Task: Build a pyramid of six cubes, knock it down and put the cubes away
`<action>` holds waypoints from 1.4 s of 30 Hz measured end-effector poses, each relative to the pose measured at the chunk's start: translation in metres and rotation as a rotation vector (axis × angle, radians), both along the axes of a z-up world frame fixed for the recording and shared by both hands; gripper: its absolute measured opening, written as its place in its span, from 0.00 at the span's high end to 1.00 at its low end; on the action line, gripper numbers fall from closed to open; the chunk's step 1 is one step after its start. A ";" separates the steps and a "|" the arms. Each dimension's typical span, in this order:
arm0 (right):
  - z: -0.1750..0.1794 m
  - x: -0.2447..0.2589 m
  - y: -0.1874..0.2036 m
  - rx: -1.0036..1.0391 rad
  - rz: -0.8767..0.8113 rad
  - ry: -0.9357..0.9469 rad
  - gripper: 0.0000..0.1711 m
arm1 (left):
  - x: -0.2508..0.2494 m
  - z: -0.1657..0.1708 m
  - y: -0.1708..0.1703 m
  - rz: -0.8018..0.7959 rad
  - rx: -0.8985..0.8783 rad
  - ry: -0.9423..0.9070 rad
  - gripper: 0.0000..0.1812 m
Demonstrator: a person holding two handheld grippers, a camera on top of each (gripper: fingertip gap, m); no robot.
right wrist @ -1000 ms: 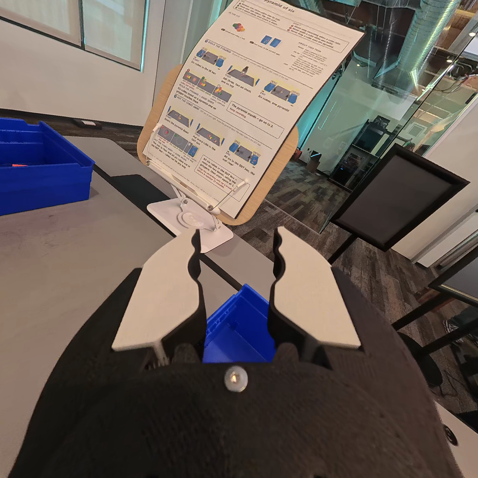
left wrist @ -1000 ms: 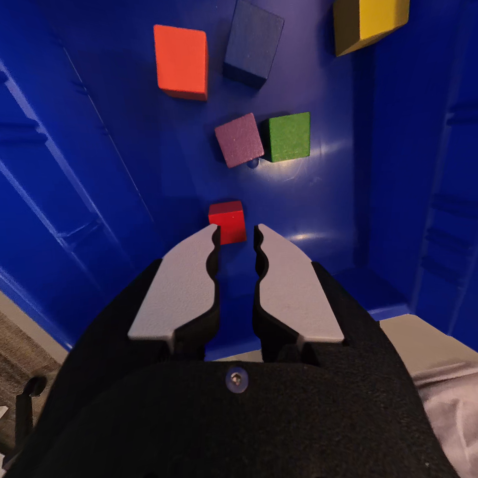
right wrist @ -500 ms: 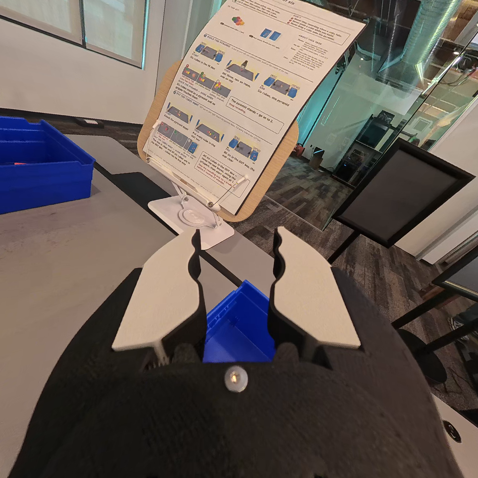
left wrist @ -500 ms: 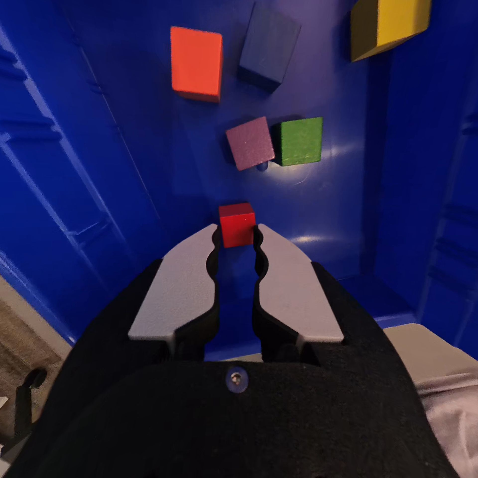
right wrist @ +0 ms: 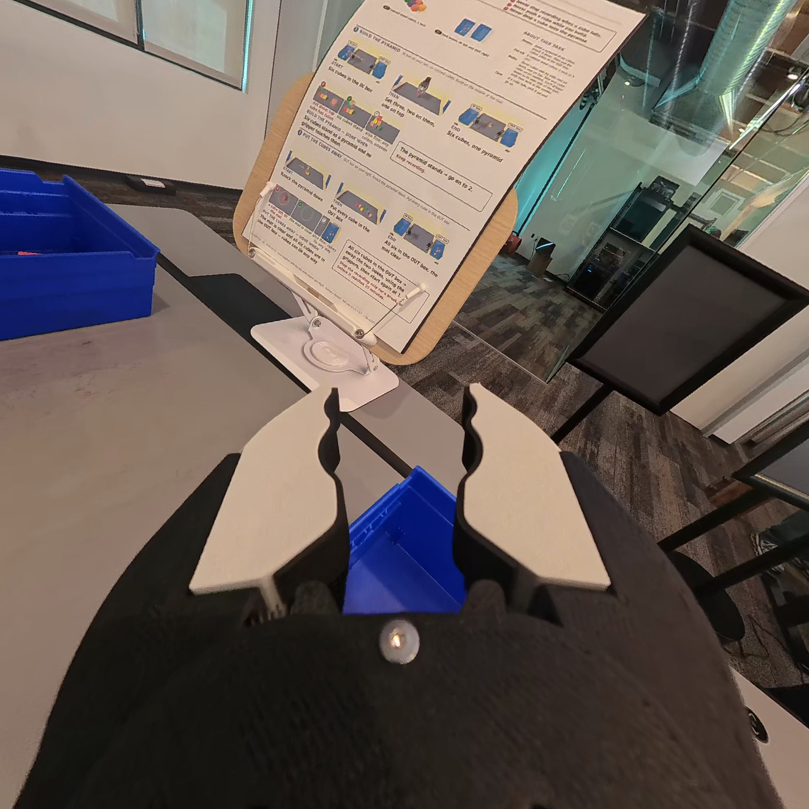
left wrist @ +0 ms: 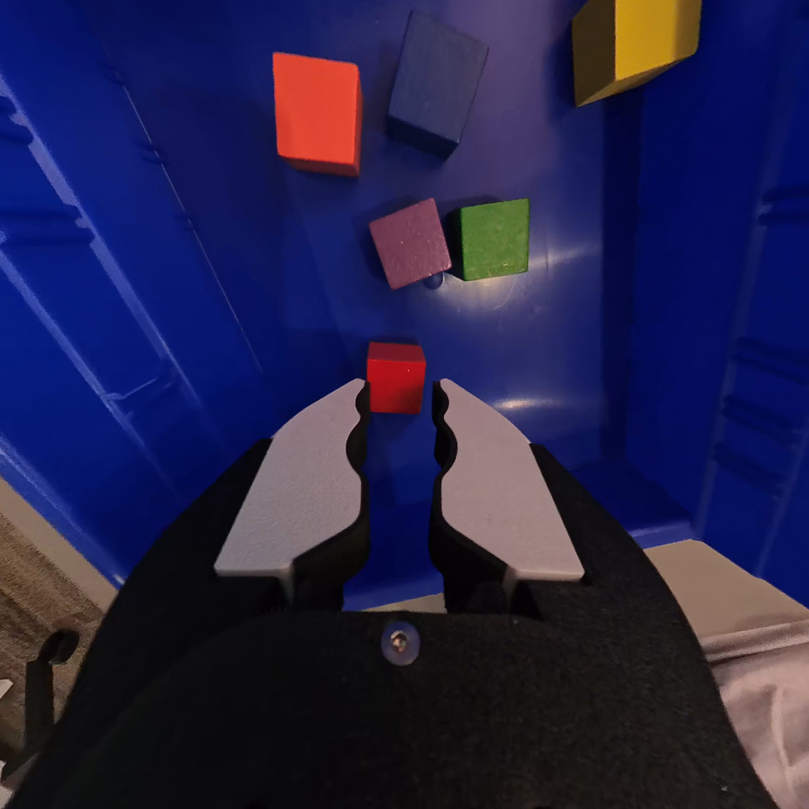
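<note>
In the left wrist view I look down into a blue bin (left wrist: 569,372) holding six cubes. A small red cube (left wrist: 396,370) lies on the bin floor right at my left gripper's (left wrist: 398,385) fingertips, in line with the gap. The jaws are open and hold nothing. Farther in lie a purple cube (left wrist: 409,243) touching a green cube (left wrist: 492,238), an orange cube (left wrist: 315,111), a dark blue cube (left wrist: 433,81) and a yellow cube (left wrist: 634,48) at the far right wall. My right gripper (right wrist: 400,394) is open and empty above a second blue bin (right wrist: 402,547).
The grey table (right wrist: 109,416) carries a blue bin (right wrist: 74,271) at the far left and an instruction sheet on a white stand (right wrist: 394,175) at its back edge. A black framed panel (right wrist: 700,315) stands on the floor to the right. The bin walls (left wrist: 109,306) rise on both sides of my left gripper.
My left gripper has shifted so the red cube, first left of the gap, now sits centred at the fingertips. The right gripper has tilted down slightly and stays open.
</note>
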State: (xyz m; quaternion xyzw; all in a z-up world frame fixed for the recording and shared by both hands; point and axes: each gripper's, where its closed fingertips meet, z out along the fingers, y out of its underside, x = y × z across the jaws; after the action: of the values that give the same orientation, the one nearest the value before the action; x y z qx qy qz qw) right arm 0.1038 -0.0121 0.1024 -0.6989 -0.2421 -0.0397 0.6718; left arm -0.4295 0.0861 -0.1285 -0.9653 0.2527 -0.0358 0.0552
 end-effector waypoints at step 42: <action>-0.014 -0.057 0.003 -0.087 0.157 -0.061 0.68 | 0.081 0.133 -0.031 -0.451 0.423 -0.506 0.84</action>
State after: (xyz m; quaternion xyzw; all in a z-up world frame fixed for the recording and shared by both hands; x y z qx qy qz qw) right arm 0.0472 -0.0087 0.0881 -0.7047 -0.3182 0.0024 0.6341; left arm -0.3488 0.0555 0.0048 -0.8137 0.4383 -0.2306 0.3042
